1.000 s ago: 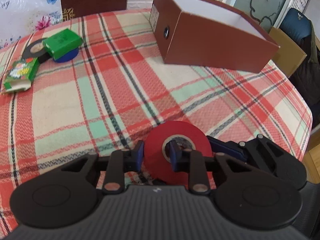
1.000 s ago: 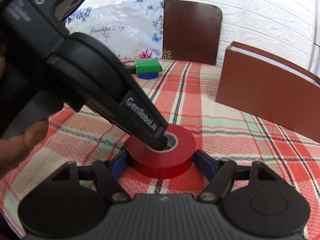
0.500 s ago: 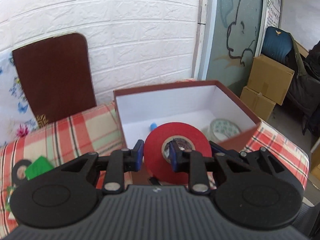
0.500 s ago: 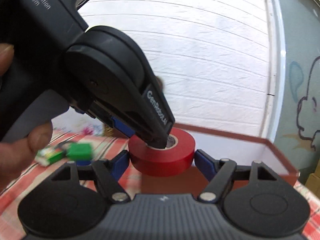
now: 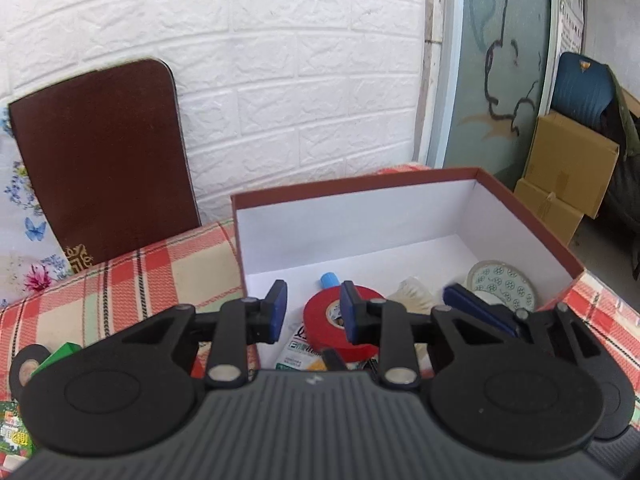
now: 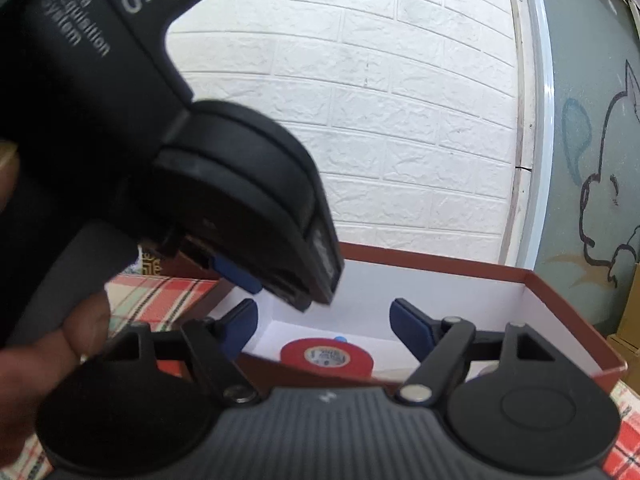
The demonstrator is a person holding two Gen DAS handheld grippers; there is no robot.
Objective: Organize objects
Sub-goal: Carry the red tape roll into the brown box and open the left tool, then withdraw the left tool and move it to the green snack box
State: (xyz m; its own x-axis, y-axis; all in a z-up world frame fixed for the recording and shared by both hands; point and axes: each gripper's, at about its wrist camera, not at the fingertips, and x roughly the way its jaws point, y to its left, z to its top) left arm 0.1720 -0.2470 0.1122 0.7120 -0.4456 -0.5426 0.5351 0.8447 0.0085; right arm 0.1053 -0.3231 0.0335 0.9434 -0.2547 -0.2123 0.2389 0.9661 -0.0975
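The red tape roll (image 5: 326, 322) lies inside the brown box with white walls (image 5: 360, 220), among other items; it also shows in the right wrist view (image 6: 326, 356). My left gripper (image 5: 312, 312) is open and empty above the box's near-left corner, free of the roll. My right gripper (image 6: 324, 326) is open and empty, just above the box's near rim (image 6: 440, 262). The left gripper's body (image 6: 224, 200) fills the upper left of the right wrist view. The right gripper's blue finger (image 5: 480, 312) reaches in at the right.
In the box lie a patterned tape roll (image 5: 500, 286), a white packet (image 5: 300, 350) and a blue cap (image 5: 329, 279). On the plaid tablecloth (image 5: 132, 280) at the left are a black tape roll (image 5: 24, 364) and green boxes (image 5: 60, 354). A brown board (image 5: 100, 160) leans on the wall.
Both grippers carried the red tape roll from the table up over the box. Both have opened and the roll now lies in the box.
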